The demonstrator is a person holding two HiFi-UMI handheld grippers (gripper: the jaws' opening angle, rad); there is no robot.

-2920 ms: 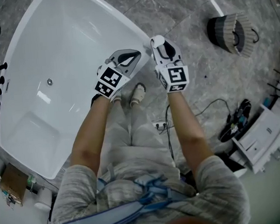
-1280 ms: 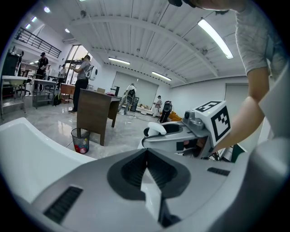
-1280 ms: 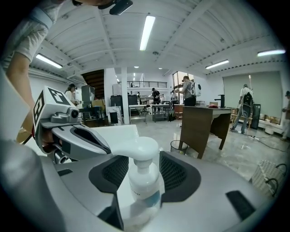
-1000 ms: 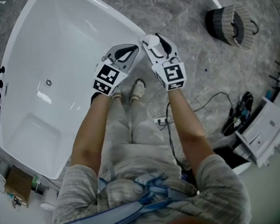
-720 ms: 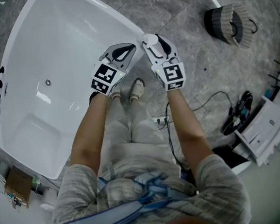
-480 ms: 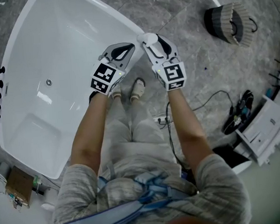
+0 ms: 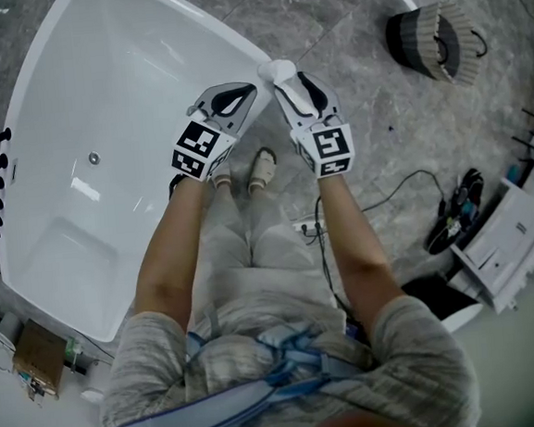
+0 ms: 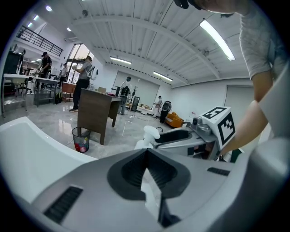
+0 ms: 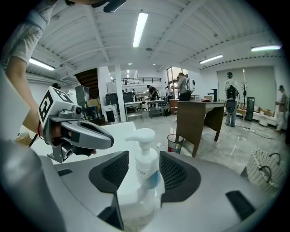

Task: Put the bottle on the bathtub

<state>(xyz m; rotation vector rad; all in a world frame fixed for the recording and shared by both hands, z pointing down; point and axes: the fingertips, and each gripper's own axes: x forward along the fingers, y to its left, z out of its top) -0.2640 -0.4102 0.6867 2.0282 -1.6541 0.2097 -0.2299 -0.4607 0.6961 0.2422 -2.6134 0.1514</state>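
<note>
We see the task partly done: the right gripper [image 7: 291, 83] pinches a white pump bottle [image 9: 146, 165] low on its body. The bottle stands upright between the jaws, its pump head just past the gripper's tips. It hangs at the near corner of the white bathtub [image 7: 144, 79], whose rim lies directly under and ahead of the gripper. We cannot tell whether the bottle's base touches the rim. By our reading, what remains is to set it down and let go. The left gripper [image 8: 146, 156], just to the left of the right one, has its jaws pressed together on nothing and hovers over the rim. It may crowd the landing spot. A basket [image 7: 430, 40] sits on the floor well to the right gripper's right, and cables [image 7: 404, 191] trail behind it. Neither blocks the way.
</note>
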